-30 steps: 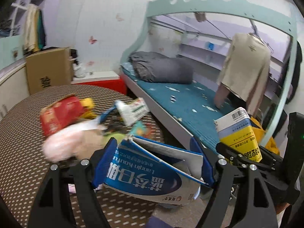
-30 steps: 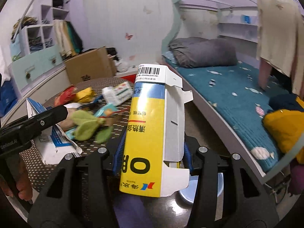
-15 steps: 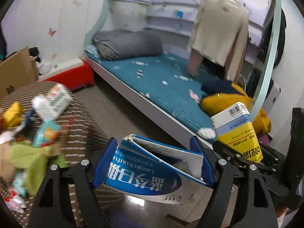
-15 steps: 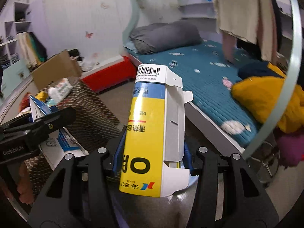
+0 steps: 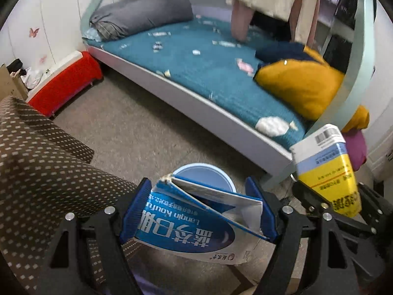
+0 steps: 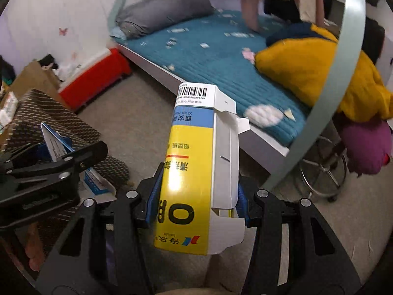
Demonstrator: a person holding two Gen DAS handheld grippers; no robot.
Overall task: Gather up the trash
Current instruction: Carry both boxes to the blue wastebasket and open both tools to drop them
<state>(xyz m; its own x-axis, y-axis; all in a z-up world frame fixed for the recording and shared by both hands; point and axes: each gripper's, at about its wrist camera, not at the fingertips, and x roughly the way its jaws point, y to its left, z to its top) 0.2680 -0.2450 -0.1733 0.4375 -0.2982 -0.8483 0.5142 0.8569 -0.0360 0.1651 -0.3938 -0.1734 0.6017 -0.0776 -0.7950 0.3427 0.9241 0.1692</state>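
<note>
1. Left wrist view. The left gripper [image 5: 199,211] is clamped on a flattened blue-and-white carton [image 5: 194,223] — the blue pads press its two side edges. The carton's end flap gapes; nothing shows inside it.
2. Same view. Just beyond the carton's upper edge a round light-blue bin [image 5: 206,175] stands on the grey floor [image 5: 137,135]. Only part of its mouth is visible and the inside looks bare. The carton hangs above its near rim, not in it.
3. Same view. At right the right gripper [image 5: 341,206] holds a yellow-and-blue box [image 5: 326,172] tilted, barcode end up. A brown dotted table [image 5: 36,172] fills the left edge. Behind lie a bed with a teal cover [image 5: 208,73], a mustard garment [image 5: 294,86] on it, and a red low box [image 5: 66,83].
4. Right wrist view. The right gripper [image 6: 196,196] is closed on the yellow-and-blue box [image 6: 194,172], pads pressing its long sides; the box stands nearly upright and its bottom flap hangs loose. I cannot tell what it contains.
5. Same view. At left the left gripper [image 6: 56,169] with the blue-and-white carton [image 6: 56,145], beside the dotted table [image 6: 49,120]. A cardboard box [image 6: 32,78] sits behind the table, its contents blurred. The bin is hidden here.
</note>
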